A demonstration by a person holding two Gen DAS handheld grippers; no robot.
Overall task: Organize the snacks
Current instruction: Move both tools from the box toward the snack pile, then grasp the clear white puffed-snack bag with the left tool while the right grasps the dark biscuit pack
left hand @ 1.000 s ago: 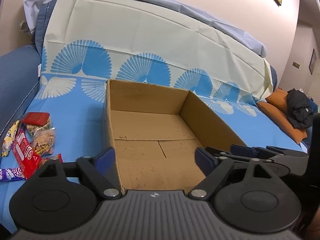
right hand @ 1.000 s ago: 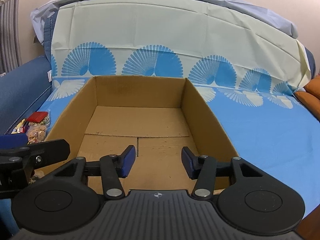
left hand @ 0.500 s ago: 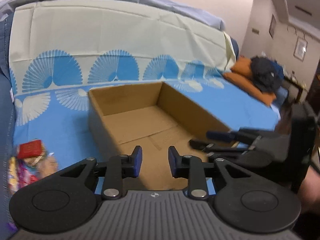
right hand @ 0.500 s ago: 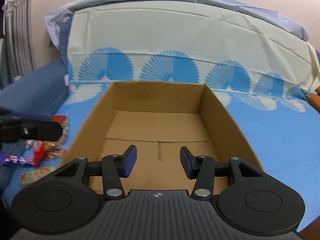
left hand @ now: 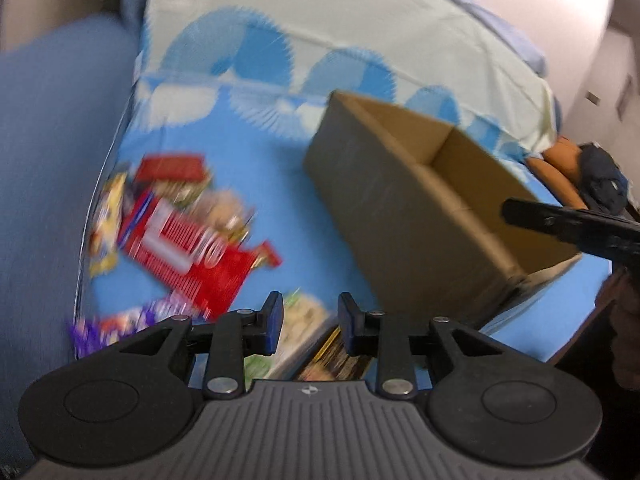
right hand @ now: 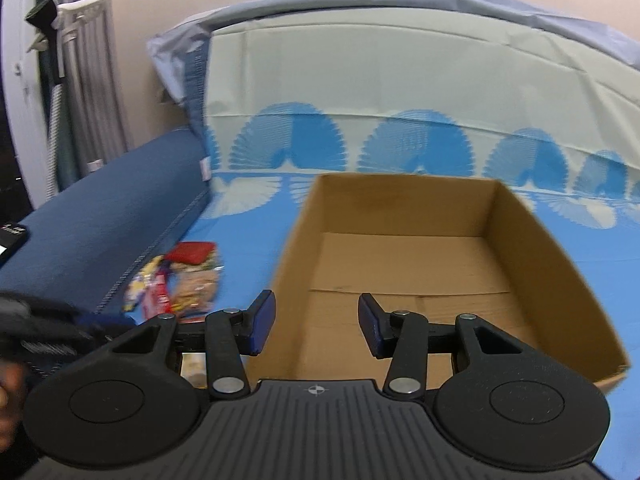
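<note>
The left gripper (left hand: 310, 322) hangs over the snack pile on the blue patterned bed sheet (left hand: 256, 152), its fingers (left hand: 274, 320) narrowly parted with nothing pinched; they drew in from a wide spread within the last second. Blurred beneath them lie a pale green packet (left hand: 304, 320) and a dark packet (left hand: 332, 356). Beyond are a red wrapper (left hand: 188, 256), a purple wrapper (left hand: 120, 324), a yellow packet (left hand: 106, 224) and a clear bag with a red top (left hand: 172, 172). The empty cardboard box (right hand: 404, 256) sits just right of the pile. The right gripper (right hand: 316, 322) is over the box's near left corner, fingers (right hand: 370, 324) half spread and holding nothing
</note>
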